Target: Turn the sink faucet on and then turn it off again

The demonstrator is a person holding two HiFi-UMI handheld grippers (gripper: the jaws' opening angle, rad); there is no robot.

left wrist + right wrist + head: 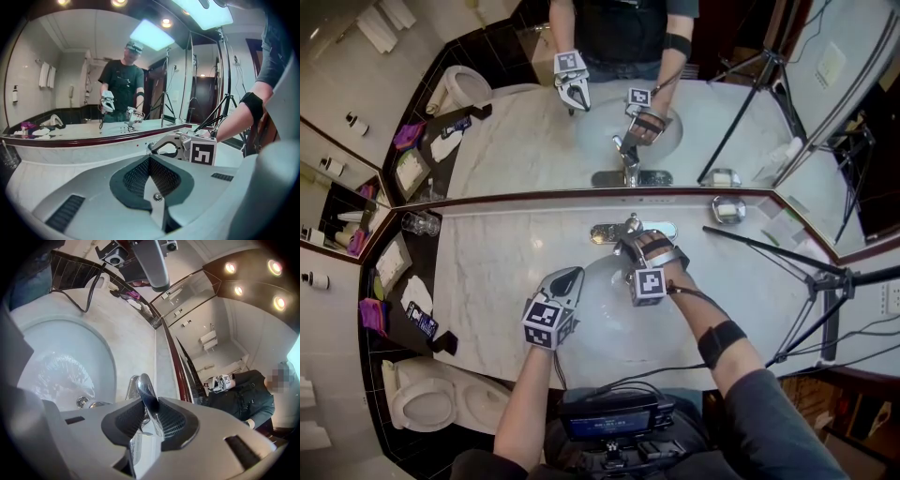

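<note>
The chrome faucet [629,226] stands at the back rim of the white sink basin [598,302], just below the mirror. My right gripper [635,247] reaches over the basin to it. In the right gripper view its jaws [151,417] are shut on the faucet's slim chrome lever [146,394], with a pad pressed on each side. A splash pattern of water [63,376] shows in the basin [28,341]. My left gripper [570,278] hovers over the basin's left rim, shut and holding nothing [150,169]. From there the right gripper's marker cube [203,153] shows ahead.
A drinking glass [420,223] stands at the counter's back left. A dark tray with toiletries [412,314] lies at the left, a toilet [420,401] beyond it. A small metal dish [728,209] sits at the back right. Tripod legs [802,277] cross the right side.
</note>
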